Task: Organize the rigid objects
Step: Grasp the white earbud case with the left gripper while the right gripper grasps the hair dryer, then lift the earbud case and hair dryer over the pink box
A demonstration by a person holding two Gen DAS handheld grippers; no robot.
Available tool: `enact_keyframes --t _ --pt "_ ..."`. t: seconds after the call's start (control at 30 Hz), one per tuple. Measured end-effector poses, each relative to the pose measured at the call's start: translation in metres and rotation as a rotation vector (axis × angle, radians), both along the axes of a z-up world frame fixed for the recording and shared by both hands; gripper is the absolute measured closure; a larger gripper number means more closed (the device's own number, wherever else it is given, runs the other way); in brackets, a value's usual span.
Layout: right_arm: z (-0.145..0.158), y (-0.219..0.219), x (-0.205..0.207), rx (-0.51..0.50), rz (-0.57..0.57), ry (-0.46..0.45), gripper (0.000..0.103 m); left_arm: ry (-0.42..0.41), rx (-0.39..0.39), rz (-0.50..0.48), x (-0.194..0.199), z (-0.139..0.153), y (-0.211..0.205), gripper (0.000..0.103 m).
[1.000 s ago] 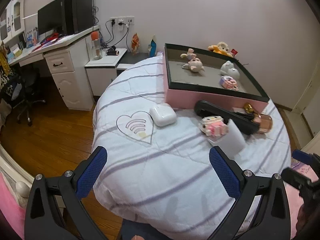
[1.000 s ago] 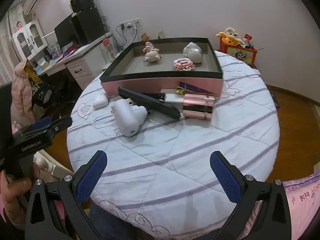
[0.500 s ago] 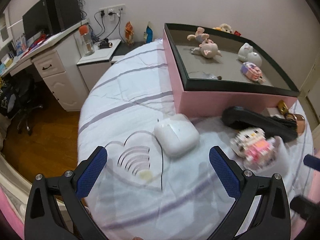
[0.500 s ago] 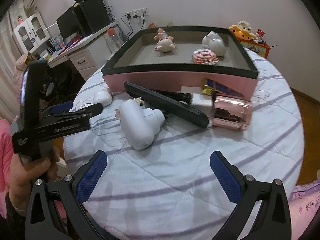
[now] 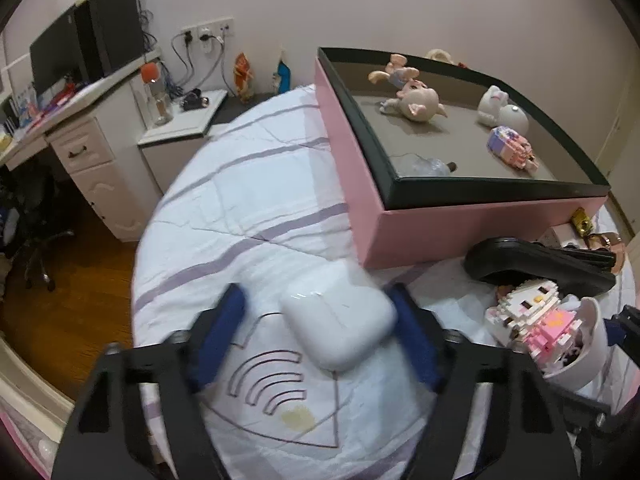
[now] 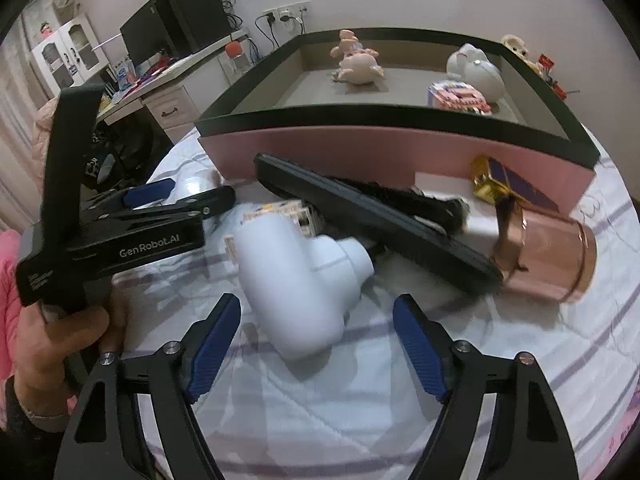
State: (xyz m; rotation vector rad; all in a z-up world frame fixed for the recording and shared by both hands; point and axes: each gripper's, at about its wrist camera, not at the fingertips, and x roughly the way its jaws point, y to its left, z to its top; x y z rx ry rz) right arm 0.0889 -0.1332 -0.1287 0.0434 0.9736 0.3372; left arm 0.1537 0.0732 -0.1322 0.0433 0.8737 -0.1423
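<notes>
I've got the left gripper (image 5: 320, 332) straddling the white earbud case (image 5: 338, 326) on the near left of the bed, jaws apart and not yet pinching, lined up to lift it into the pink box (image 5: 472, 224) beyond. The right gripper (image 6: 316, 344), also spread, frames the white T-shaped gadget (image 6: 296, 284) (the only legible writing is "GenRobot.AI" on the other tool's body).

**Black claws, blue pads**

Each claw (image 6: 318, 338) has a black skeletal frame, silver screws and 2 textured blue pads (image 6: 212, 350). The left claw (image 6: 160, 202), at frame left, carries white "GenRobot.AI" lettering; a bare-skinned hand (image 6: 60, 344) grips its black handle.
</notes>
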Motion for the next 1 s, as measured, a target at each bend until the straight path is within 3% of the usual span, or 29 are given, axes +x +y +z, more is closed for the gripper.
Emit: enact_keyframes --t 0.13,0.67,1.0 --pt "0.001 0.001 0.002 -0.001 0.012 -0.017 0.041 0.0 -0.024 0.011 -0.002 0.002 0.008 0.051" --pt "0.01 -0.026 -0.017 0.053 -0.006 -0.012 0.042 0.006 -0.124 0.003 -0.032 0.012 0.017 0.051" --pt "0.034 -0.046 -0.03 0.087 0.001 -0.049 0.042 -0.048 -0.137 -0.029 -0.054 0.046 0.006 0.051"
